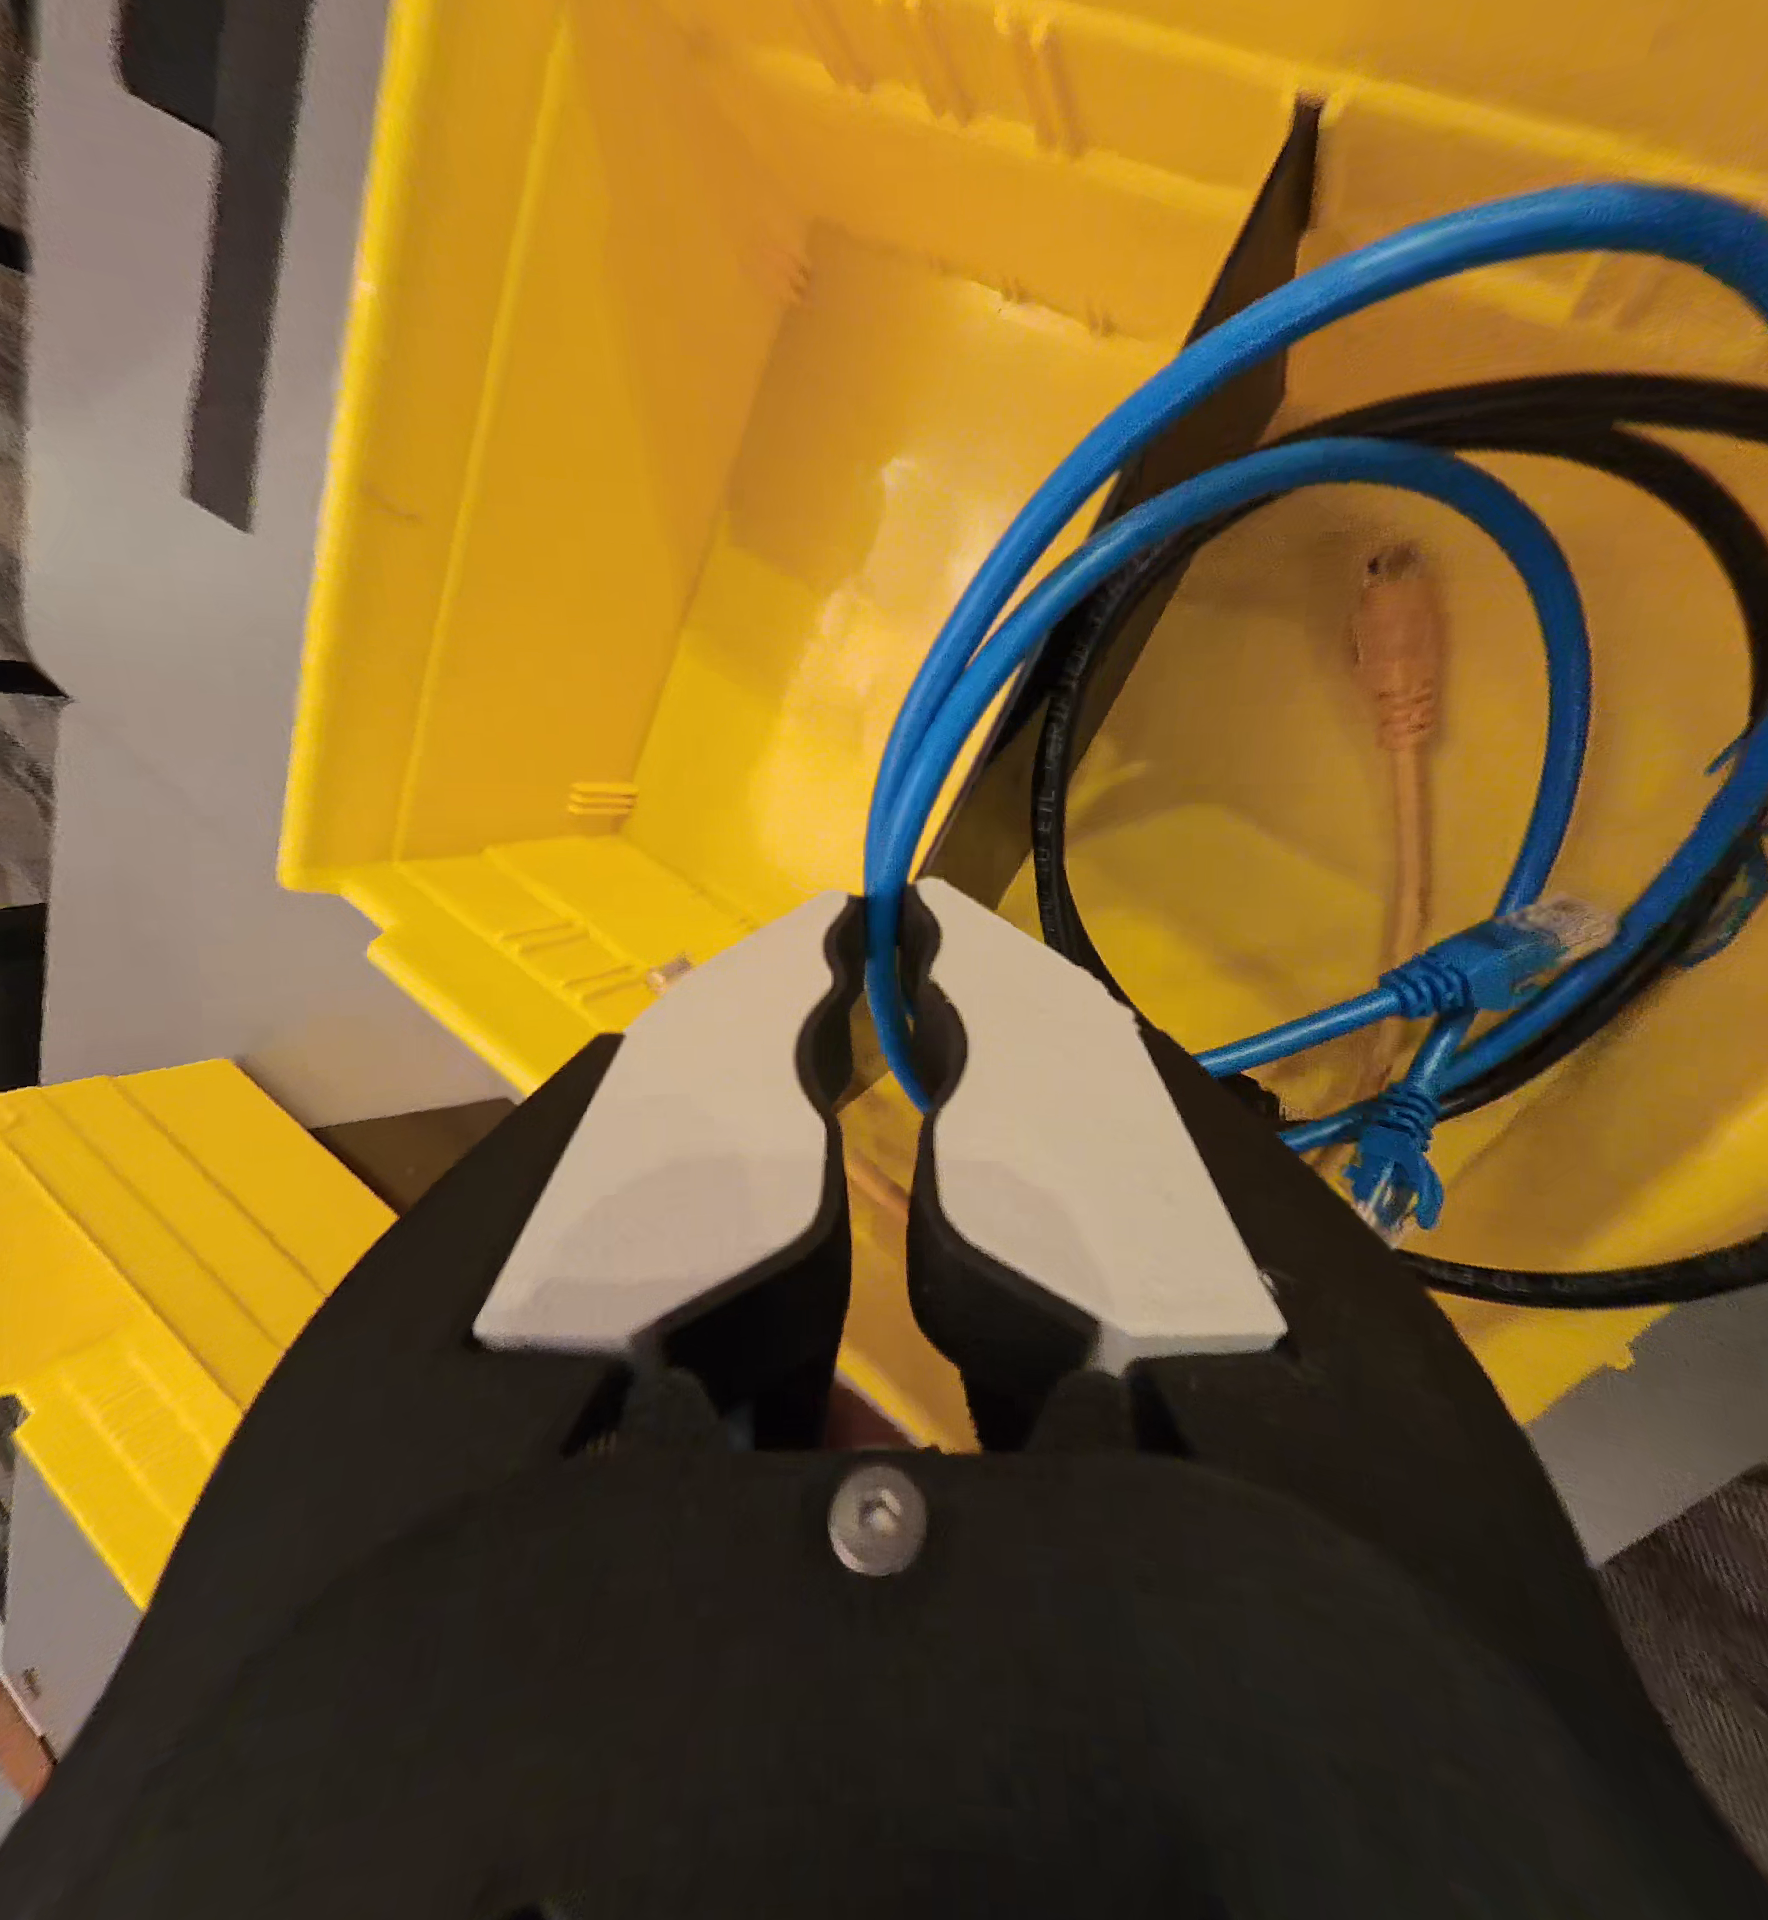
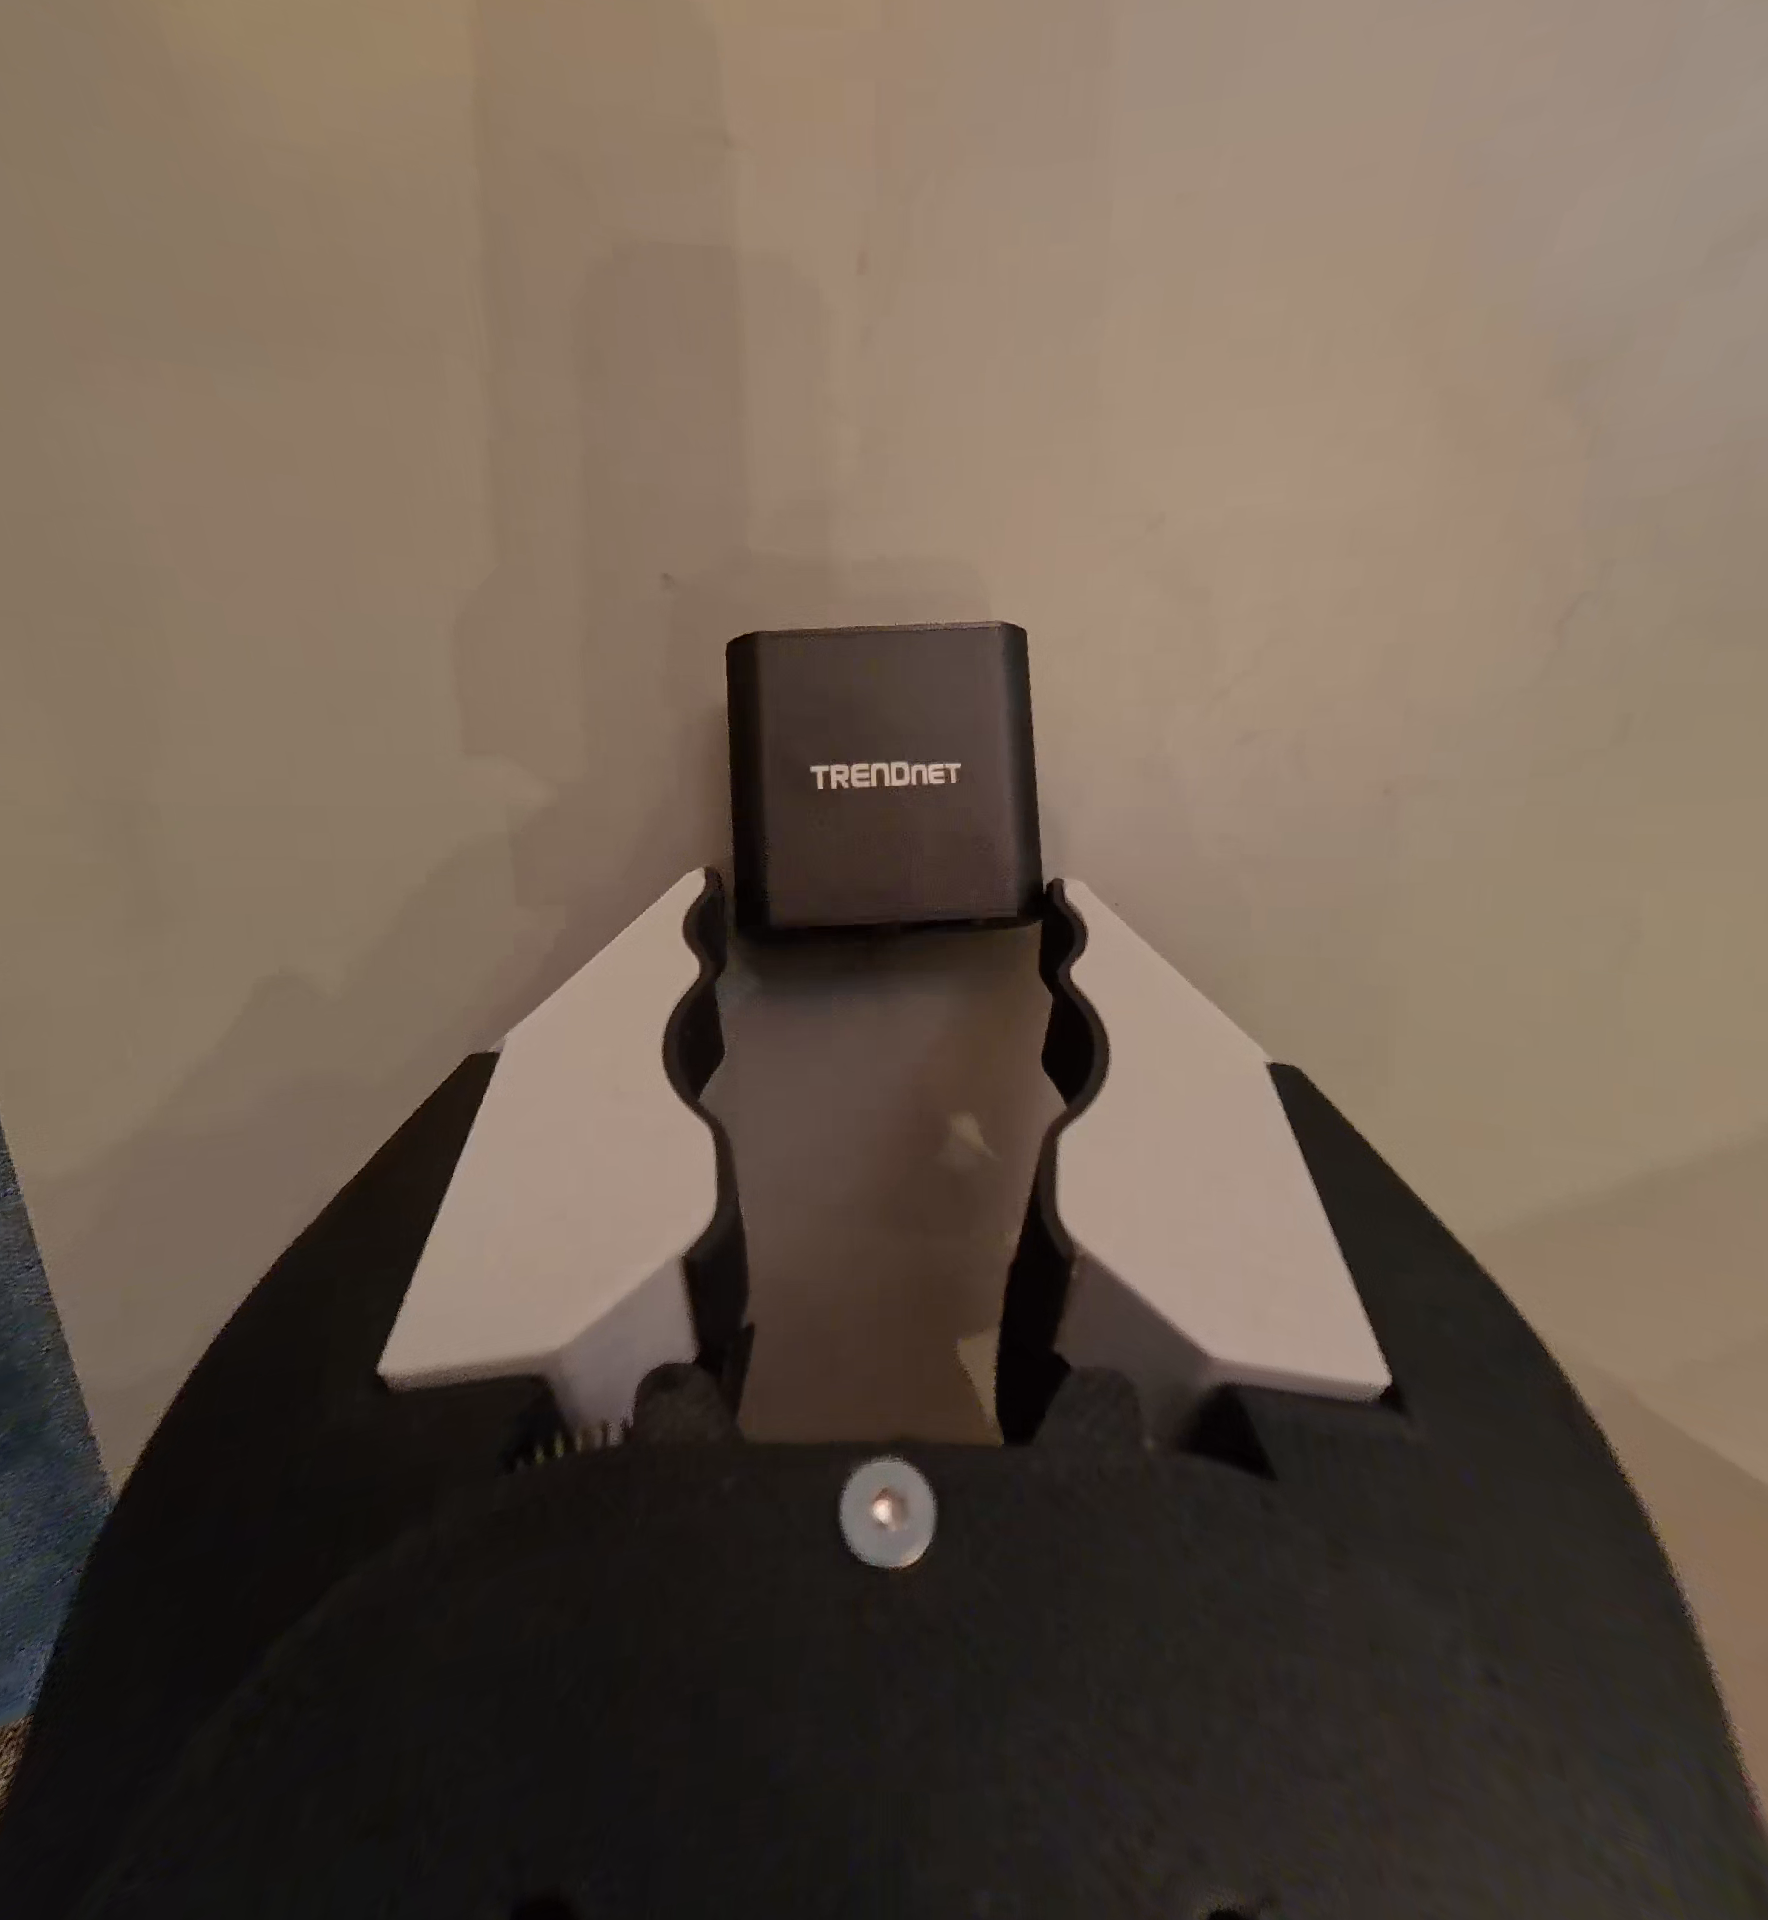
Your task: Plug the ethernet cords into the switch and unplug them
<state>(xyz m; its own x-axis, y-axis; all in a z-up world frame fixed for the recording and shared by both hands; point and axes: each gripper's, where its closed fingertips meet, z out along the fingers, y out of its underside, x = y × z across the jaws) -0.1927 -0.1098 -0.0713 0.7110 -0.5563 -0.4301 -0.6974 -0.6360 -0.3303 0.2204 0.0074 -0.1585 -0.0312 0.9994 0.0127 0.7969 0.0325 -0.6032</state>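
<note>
Your left gripper (image 1: 885,914) clamps the blue ethernet cord (image 1: 1223,343) mid-loop — its dangling plugs could snag the yellow bin (image 1: 589,436); your right gripper (image 2: 885,904) gapes before the switch (image 2: 880,779).

White brand lettering on top face of black switch (image 2: 880,774); faint illegible print along black cable (image 1: 1051,790)

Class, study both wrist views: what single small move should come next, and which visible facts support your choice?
Probably lift the left claw to draw the blue cord out of the yellow bin. Its fingers are shut on the cord's loop, while both blue plugs hang loose in the bin. The right claw is open just short of the black switch, ready to steady it.
</note>
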